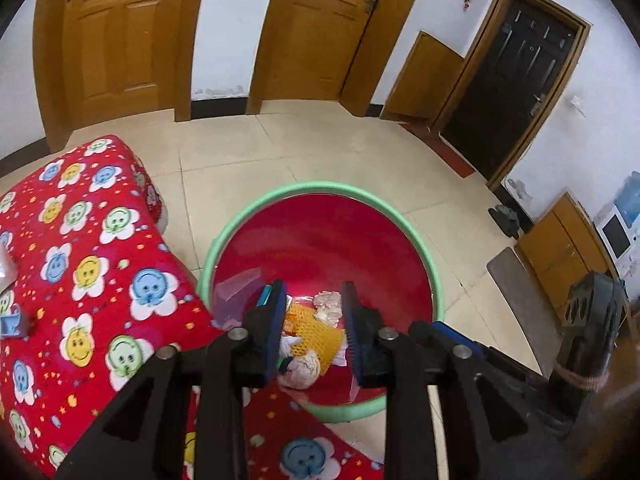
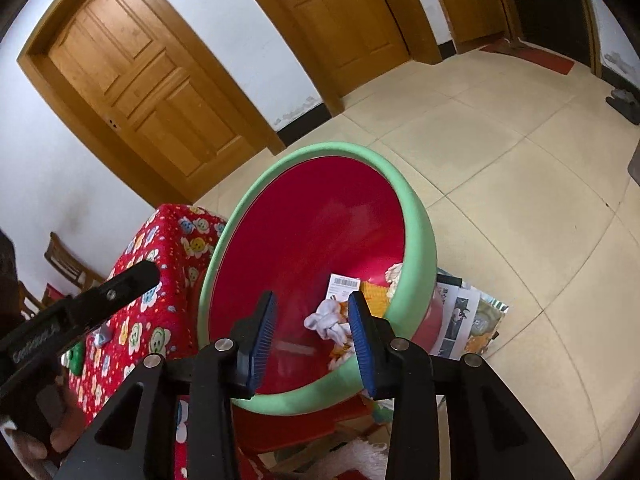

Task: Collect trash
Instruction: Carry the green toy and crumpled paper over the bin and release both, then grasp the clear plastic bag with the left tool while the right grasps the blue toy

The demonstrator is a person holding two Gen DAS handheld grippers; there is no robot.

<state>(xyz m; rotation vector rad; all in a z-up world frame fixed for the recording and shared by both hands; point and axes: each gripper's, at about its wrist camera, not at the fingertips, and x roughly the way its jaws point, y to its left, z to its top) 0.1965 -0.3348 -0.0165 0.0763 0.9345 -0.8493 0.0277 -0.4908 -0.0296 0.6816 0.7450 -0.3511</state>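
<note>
A red bin with a green rim (image 1: 224, 236) stands on the floor beside the table; it also shows in the right wrist view (image 2: 420, 216). Inside lie crumpled white tissue (image 1: 304, 372), orange mesh (image 1: 316, 332) and a clear plastic piece (image 1: 236, 292); the right wrist view shows white tissue (image 2: 326, 322) and a barcoded paper (image 2: 342, 286). My left gripper (image 1: 314, 328) is open and empty above the bin's mouth. My right gripper (image 2: 312, 330) is open and empty over the bin's near rim. The left gripper's body (image 2: 80, 308) shows at left.
A table with a red flowered cloth (image 1: 80, 280) is left of the bin, with small items (image 1: 12, 320) on it. Printed papers and a foil packet (image 2: 472, 320) lie on the floor right of the bin. Wooden doors (image 1: 116, 40) and a cabinet (image 1: 568, 252) line the walls.
</note>
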